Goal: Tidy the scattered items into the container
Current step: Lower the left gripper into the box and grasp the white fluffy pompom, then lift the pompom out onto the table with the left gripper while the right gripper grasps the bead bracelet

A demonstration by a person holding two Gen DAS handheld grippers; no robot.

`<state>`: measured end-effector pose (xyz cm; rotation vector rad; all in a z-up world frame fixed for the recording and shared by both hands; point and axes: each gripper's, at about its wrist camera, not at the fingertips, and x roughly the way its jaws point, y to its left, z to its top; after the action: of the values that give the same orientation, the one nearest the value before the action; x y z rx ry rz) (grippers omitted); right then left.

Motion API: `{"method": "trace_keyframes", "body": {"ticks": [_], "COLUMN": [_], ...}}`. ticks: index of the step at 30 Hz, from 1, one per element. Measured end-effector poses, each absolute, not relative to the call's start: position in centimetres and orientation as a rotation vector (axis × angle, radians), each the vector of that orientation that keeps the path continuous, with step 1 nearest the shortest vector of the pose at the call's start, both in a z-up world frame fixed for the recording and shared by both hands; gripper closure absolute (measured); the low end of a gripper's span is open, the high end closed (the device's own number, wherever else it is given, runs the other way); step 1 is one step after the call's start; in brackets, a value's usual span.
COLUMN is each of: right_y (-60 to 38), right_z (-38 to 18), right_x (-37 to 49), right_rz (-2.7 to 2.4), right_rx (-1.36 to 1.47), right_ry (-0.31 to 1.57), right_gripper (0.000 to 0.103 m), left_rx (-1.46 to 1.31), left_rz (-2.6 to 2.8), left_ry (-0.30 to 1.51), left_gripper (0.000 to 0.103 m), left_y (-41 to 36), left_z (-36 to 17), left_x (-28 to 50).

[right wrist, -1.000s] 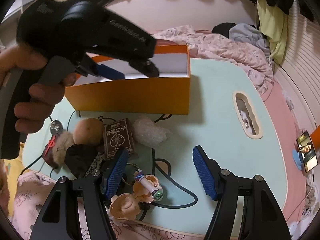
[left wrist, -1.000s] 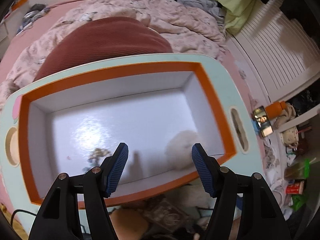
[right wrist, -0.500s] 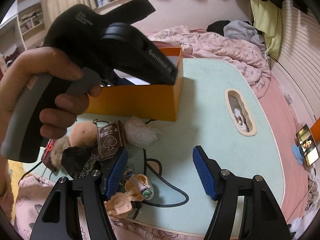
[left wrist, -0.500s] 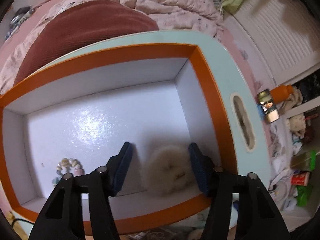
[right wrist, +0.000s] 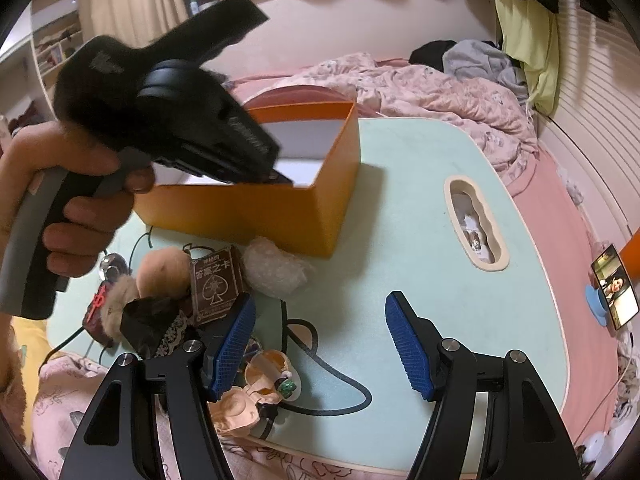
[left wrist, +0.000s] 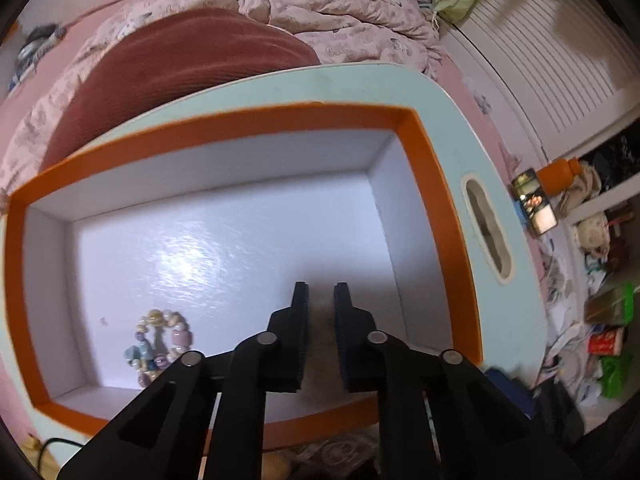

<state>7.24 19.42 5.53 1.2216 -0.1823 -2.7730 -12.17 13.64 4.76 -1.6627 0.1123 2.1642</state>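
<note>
A person's hand point(right wrist: 68, 208) is gripping the handle of the left gripper point(left wrist: 320, 300) at the left of the right wrist view, and that gripper is pointing steeply down into the orange box point(left wrist: 432, 184); its jaws are standing clenched together over the white floor of the box, with only a faint pale fuzzy patch showing in the narrow gap, too blurred to tell whether anything is being pinched; a beaded bracelet point(left wrist: 158, 344) is lying inside the box near its front left corner; the box is sitting on the pale green table point(right wrist: 420, 208); just in front of the box, a scattered cluster is lying on the table: a furry tan pom-pom point(right wrist: 164, 272), a dark card deck point(right wrist: 214, 284) beside it, and a crumpled clear wrap point(right wrist: 276, 270) right of that; nearer the table's front edge a small doll figure point(right wrist: 256, 384) is resting on a black cable point(right wrist: 344, 384); the right gripper point(right wrist: 320, 344) is hanging released above the table, its blue pads point(right wrist: 408, 352) well apart and nothing between them.
</note>
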Motion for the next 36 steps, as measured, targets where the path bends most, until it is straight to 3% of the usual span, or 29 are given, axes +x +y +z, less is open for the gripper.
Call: {"method": "trace_keyframes", "body": {"ticks": [10, 11, 13, 18, 22, 25, 27, 36], "right_y": [19.5, 19.5, 19.5, 19.2, 19.4, 19.5, 19.6, 19.2], "right_z": [5.6, 5.6, 5.5, 5.2, 5.2, 5.2, 5.1, 5.0], "right_x": [7.2, 7.2, 7.2, 7.3, 7.2, 7.2, 7.1, 7.0], "right_rz": [-2.767, -2.767, -2.766, -2.754, -2.754, -2.76, -2.76, -2.756], "right_rx": [1.227, 1.227, 1.228, 1.231, 1.235, 1.23, 1.231, 1.231], "right_ry": [-0.171, -0.169, -0.17, -0.17, -0.181, -0.189, -0.197, -0.192], "right_gripper": [0.035, 0.035, 0.035, 0.035, 0.035, 0.035, 0.035, 0.035], "left_rx": [-1.548, -1.561, -1.647, -1.613, -1.742, -1.789, -1.835, -1.79], "left_rz": [2.231, 2.22, 2.175, 2.264, 2.169, 2.195, 2.178, 2.191], "left_ry": [0.032, 0.017, -0.011, 0.031, 0.03, 0.161, 0.238, 0.298], "left_gripper": [0.097, 0.094, 0.08, 0.079, 0.072, 0.07, 0.063, 0.072], "left_y": [10.8, 10.5, 10.1, 10.1, 10.4, 10.9, 11.2, 11.9], "left_z": [8.7, 9.0, 8.6, 8.6, 6.9, 6.3, 5.5, 3.3], "left_x": [-11.8, -11.9, -12.2, -12.0, -12.2, -11.6, -11.5, -11.8]}}
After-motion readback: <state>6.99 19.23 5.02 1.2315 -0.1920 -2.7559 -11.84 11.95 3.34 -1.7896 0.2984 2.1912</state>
